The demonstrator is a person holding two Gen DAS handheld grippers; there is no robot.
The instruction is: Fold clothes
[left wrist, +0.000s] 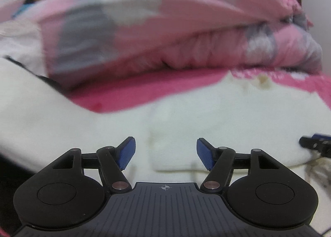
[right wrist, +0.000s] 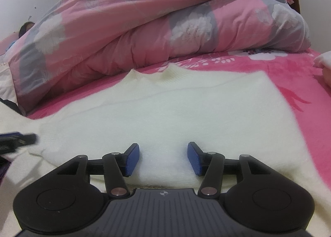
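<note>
Two claws over one cream knitted sweater point(right wrist: 175, 113), spread flat on the pink floral bed sheet point(right wrist: 300, 84), collar at the far end beside the heaped pink quilt point(right wrist: 144, 19), hem nearest. Left claw point(left wrist: 166, 153) fairly wide, nothing between its pads, above the sweater's left part. Right claw point(right wrist: 163, 159) half open, astride a raised ridge of knit at the hem, pads not clearly pressing. Long axis straight ahead; right claw probably nearer for a hem-to-collar fold.

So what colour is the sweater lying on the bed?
Cream white, fluffy and plain. The sweater shows best in the right wrist view.
</note>
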